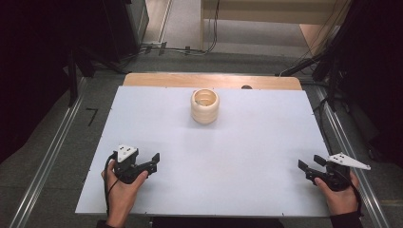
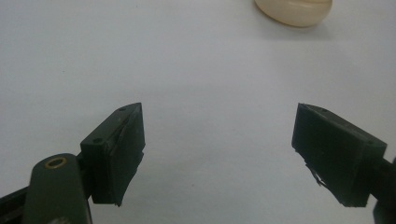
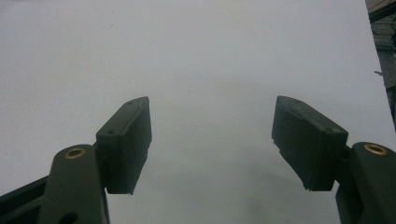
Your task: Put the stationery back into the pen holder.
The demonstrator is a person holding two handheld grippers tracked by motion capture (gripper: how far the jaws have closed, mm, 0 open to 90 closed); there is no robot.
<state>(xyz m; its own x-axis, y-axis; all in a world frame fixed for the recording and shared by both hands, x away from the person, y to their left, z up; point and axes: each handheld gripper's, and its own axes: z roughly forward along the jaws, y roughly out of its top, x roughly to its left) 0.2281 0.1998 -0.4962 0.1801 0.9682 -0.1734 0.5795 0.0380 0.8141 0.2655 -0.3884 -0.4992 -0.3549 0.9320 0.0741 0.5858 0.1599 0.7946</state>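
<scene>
Ringed cream cup (image 1: pixel 205 106) stands upright at twelve o'clock on the tabletop (image 1: pixel 237 156), untouched. Left gripper (image 1: pixel 151 162) at eight, right gripper (image 1: pixel 309 164) at four, jaws spread, empty. Reaching forward likely comes next.

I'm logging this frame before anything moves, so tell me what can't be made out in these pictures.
- Ridged cream container: in the high view its rim hides most of the inside, so its contents cannot be told.
- Same container in the left gripper view: the top edge cuts it off, leaving just its base.
- Dark spot at the table's far edge: too small to identify.
- Room's far corners, high view: too dark.
</scene>
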